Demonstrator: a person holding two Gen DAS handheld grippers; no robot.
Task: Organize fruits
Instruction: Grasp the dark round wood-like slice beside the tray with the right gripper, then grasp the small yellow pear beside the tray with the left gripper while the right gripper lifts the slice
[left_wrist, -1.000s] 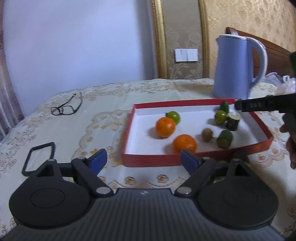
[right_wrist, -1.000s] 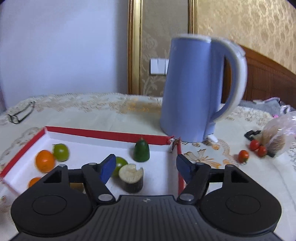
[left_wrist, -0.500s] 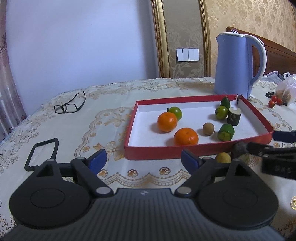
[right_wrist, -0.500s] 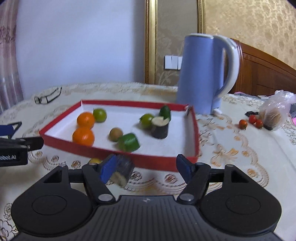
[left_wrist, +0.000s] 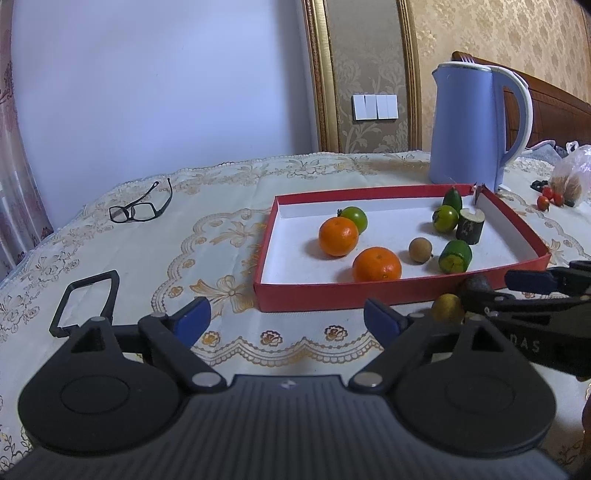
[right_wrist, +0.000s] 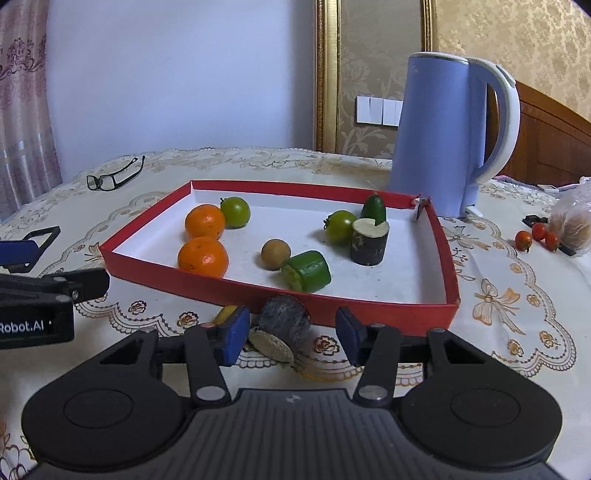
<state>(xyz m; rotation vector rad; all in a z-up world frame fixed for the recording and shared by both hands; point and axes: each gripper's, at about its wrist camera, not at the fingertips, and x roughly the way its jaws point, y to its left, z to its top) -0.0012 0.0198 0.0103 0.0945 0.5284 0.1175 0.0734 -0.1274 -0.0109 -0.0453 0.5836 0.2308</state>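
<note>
A red tray (right_wrist: 369, 309) (left_wrist: 314, 295) holds two oranges (right_wrist: 203, 255), green tomatoes (right_wrist: 340, 226), a small brown fruit (right_wrist: 275, 253) and cut green pieces (right_wrist: 306, 271). In front of its near wall lie a dark cut piece (right_wrist: 284, 320) and a small yellow fruit (left_wrist: 447, 308). My right gripper (right_wrist: 290, 334) is open, its fingers either side of the dark piece. My left gripper (left_wrist: 286, 320) is open and empty, left of the tray's front.
A blue kettle (right_wrist: 450, 136) stands behind the tray. Glasses (left_wrist: 142, 206) lie at the far left. Cherry tomatoes (right_wrist: 535, 234) and a plastic bag (right_wrist: 572, 221) lie at the right. A black frame (left_wrist: 86, 299) lies near left.
My right gripper pulled back out of the tray to its near side and now straddles the dark piece. My left gripper backed away slightly.
</note>
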